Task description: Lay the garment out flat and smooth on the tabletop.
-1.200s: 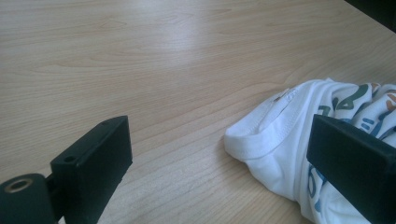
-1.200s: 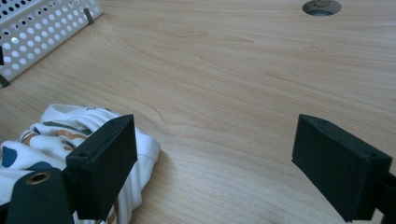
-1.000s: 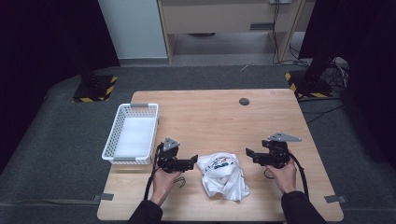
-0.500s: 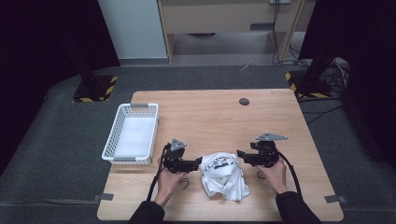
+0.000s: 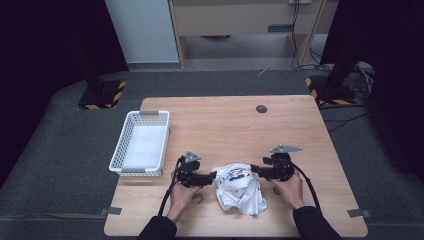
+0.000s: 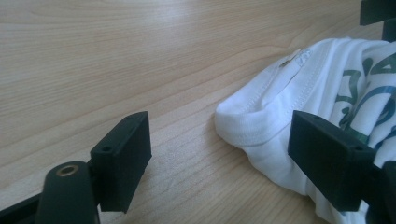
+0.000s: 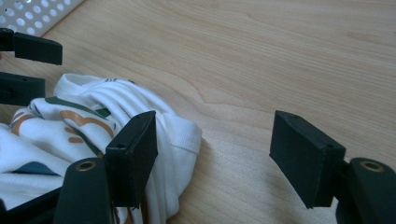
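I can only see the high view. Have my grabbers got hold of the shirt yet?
Observer: Not yet. The left gripper has just been closing its jaws, and the collar of the shirt lies between them, unpinched.
Operator: What about the other one?
Observer: The right gripper has been closing too. One jaw is at a fold of the shirt, and the other is over bare table.
Operator: What's the picture on it?
Observer: It's too crumpled to tell. The print is green and orange-brown.
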`<state>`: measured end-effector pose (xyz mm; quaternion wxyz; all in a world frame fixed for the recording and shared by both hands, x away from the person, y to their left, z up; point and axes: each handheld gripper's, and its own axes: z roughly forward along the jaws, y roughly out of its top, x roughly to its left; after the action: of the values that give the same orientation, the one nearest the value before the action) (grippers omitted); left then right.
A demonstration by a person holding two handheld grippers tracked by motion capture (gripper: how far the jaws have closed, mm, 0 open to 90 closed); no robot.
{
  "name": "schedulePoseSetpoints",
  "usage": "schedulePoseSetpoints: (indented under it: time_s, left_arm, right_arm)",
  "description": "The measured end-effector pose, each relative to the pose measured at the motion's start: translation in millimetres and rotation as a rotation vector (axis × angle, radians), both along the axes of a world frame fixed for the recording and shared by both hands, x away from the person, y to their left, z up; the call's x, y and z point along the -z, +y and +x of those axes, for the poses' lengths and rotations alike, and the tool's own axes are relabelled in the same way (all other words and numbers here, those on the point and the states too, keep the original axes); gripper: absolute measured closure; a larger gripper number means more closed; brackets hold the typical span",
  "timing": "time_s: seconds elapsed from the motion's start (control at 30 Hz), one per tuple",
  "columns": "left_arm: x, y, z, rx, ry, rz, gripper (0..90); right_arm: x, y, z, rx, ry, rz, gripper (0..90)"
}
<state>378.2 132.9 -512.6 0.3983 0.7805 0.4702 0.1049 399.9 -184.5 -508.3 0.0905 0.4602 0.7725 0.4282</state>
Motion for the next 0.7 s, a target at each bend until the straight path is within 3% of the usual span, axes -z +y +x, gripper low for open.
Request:
schedulePoseSetpoints:
  time_s: [0.33, 0.57, 0.7]
  left_arm:
    - [6.3, -4.6, 0.3, 0.032, 0.026, 0.009, 31.7]
    - [10.8, -8.4, 0.8, 0.055, 0.044, 0.009, 44.5]
    - [12.4, -10.7, 1.1, 0.062, 0.045, 0.008, 54.9]
  right_arm:
    - [6.8, 3.2, 1.1, -0.022, 0.03, 0.012, 37.0]
    - [12.8, 8.4, 0.4, -0.051, 0.063, 0.015, 45.9]
    - [15.8, 11.4, -0.6, -0.069, 0.082, 0.02, 55.3]
